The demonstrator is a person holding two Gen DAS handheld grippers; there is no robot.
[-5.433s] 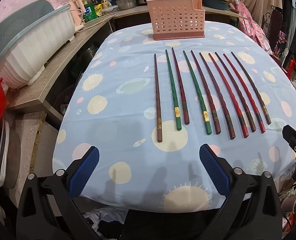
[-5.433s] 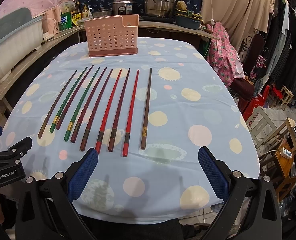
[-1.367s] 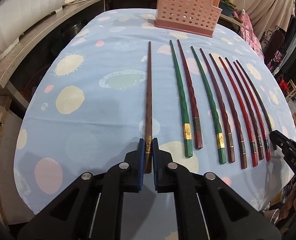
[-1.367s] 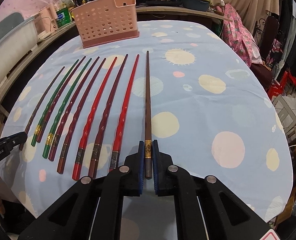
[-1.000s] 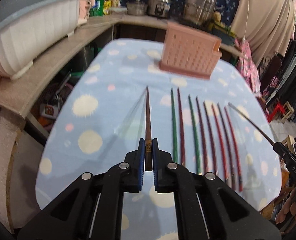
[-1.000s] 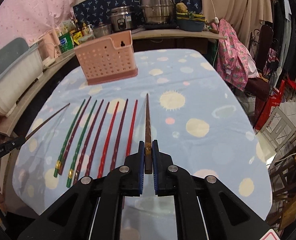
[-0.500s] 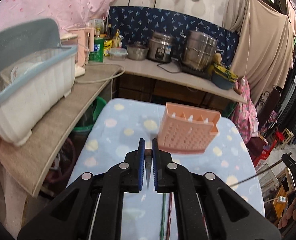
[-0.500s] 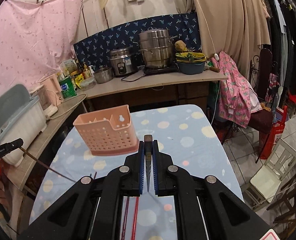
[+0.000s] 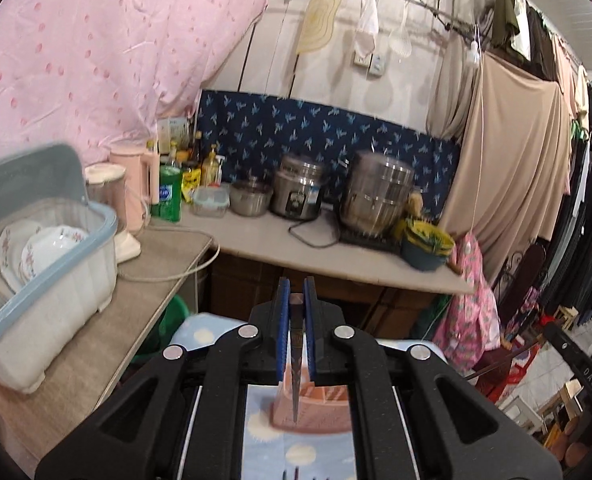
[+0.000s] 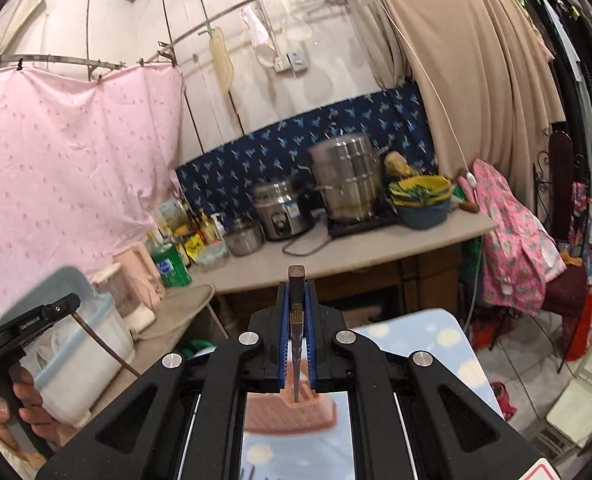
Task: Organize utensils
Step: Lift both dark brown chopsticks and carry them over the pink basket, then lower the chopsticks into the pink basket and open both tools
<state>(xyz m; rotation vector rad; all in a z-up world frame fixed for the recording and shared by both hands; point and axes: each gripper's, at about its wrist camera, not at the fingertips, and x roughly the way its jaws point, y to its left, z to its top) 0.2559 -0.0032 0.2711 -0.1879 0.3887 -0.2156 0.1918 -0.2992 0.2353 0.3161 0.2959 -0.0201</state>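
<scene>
My left gripper (image 9: pixel 295 304) is shut on a dark brown chopstick (image 9: pixel 295 360), held upright with its thin tip pointing down over the pink perforated utensil basket (image 9: pixel 319 408). My right gripper (image 10: pixel 296 304) is shut on a second brown chopstick (image 10: pixel 296 344), also upright, with its tip down at the basket (image 10: pixel 288 412). The left gripper with its chopstick also shows at the left of the right wrist view (image 10: pixel 36 320). The tips of the other chopsticks (image 9: pixel 292 474) peek out low on the blue spotted tablecloth (image 9: pixel 268 456).
A wooden counter (image 9: pixel 280 236) behind the table carries steel pots (image 9: pixel 379 196), a rice cooker (image 9: pixel 297 192) and bottles. A dish rack with plates (image 9: pixel 44 272) stands on the left. A chair with pink cloth (image 10: pixel 527 248) is on the right.
Both grippers have risen and tilted further, so the chopsticks now hang tip-down over the pink basket. The basket has dropped low in both views, behind the fingers.
</scene>
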